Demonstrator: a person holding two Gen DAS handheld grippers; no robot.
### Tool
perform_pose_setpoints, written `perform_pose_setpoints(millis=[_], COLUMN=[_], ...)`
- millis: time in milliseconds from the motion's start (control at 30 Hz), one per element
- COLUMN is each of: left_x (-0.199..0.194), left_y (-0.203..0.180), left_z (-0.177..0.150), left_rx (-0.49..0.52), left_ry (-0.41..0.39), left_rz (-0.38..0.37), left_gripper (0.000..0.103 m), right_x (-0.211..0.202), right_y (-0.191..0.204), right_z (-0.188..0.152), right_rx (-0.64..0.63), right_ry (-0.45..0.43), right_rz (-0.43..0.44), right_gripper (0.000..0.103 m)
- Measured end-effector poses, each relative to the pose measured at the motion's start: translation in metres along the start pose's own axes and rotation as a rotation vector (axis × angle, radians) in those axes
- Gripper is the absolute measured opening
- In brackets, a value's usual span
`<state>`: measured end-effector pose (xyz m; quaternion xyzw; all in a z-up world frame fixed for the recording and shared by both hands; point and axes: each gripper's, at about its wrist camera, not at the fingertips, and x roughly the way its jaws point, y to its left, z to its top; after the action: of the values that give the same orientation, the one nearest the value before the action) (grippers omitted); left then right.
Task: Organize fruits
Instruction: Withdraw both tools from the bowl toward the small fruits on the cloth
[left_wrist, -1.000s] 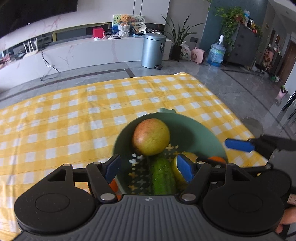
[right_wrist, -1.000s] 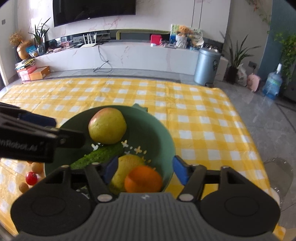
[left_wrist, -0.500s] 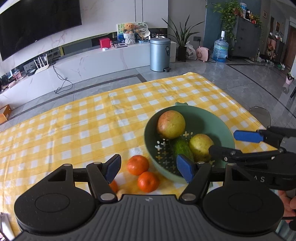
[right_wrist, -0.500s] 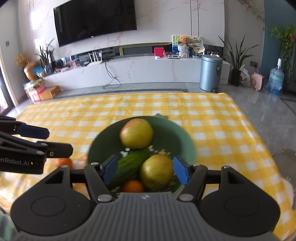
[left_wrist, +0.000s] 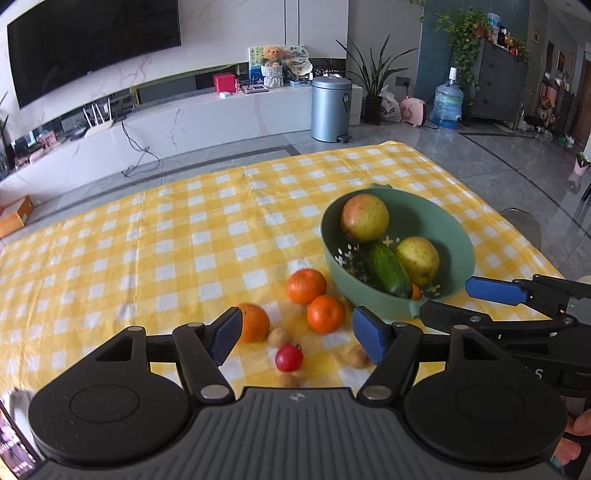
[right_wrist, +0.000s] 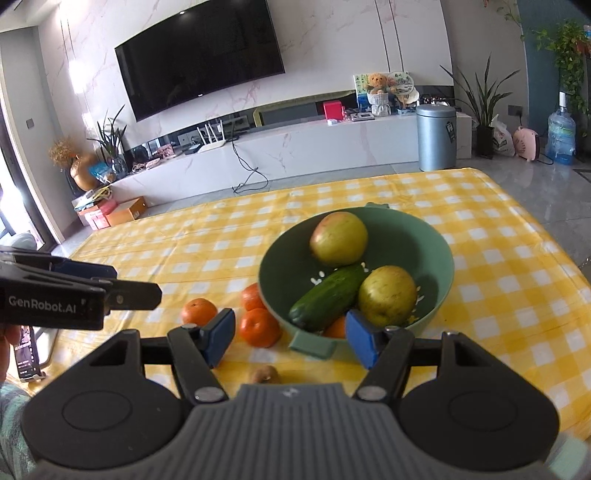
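Note:
A green bowl (left_wrist: 369, 299) (right_wrist: 284, 258) on the yellow checked cloth holds a red-green apple (left_wrist: 364, 218) (right_wrist: 338, 238), a yellow-green apple (left_wrist: 417, 256) (right_wrist: 387, 295), a cucumber (left_wrist: 388, 269) (right_wrist: 327, 297) and a small orange (right_wrist: 336, 328). Left of the bowl lie three oranges (left_wrist: 306, 286) (right_wrist: 258, 326). A cherry tomato (left_wrist: 289, 357) and small brown fruits (left_wrist: 279, 336) lie nearer. My left gripper (left_wrist: 297, 338) (right_wrist: 136, 282) hangs open above the tomato. My right gripper (right_wrist: 291, 341) (left_wrist: 443, 300) is open, empty, near the bowl's front tab.
A phone (right_wrist: 27, 354) lies at the table's near left edge. The cloth's far and left parts (left_wrist: 147, 240) carry nothing. A person's fingers (left_wrist: 576, 432) show at the lower right. Beyond the table are a bin (left_wrist: 330, 109) and a TV bench.
Both grippers have drawn back from over the bowl towards the near edge. The bowl now sits farther away, and the oranges, tomato and brown fruits have come into view.

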<state>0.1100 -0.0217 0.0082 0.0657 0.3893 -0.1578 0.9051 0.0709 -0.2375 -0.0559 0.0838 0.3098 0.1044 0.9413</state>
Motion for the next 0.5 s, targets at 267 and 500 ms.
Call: perform_pose_setpoints(millis=[267, 500], left_x=[0.011, 0.033], left_y=[0.024, 0.035], left_z=[-0.018, -0.032], left_rx=[-0.094, -0.154], left_ry=[0.043, 0.107], left_rz=[-0.046, -0.097], left_gripper=[0.073, 0.058], right_x=[0.017, 0.036], right_y=[0.015, 0.02], right_z=[-0.022, -0.032], right_rx=[-0.071, -0.116], right_ry=[0.055, 0.116], right_rz=[-0.017, -0.02], right_gripper=[0.052, 0.038])
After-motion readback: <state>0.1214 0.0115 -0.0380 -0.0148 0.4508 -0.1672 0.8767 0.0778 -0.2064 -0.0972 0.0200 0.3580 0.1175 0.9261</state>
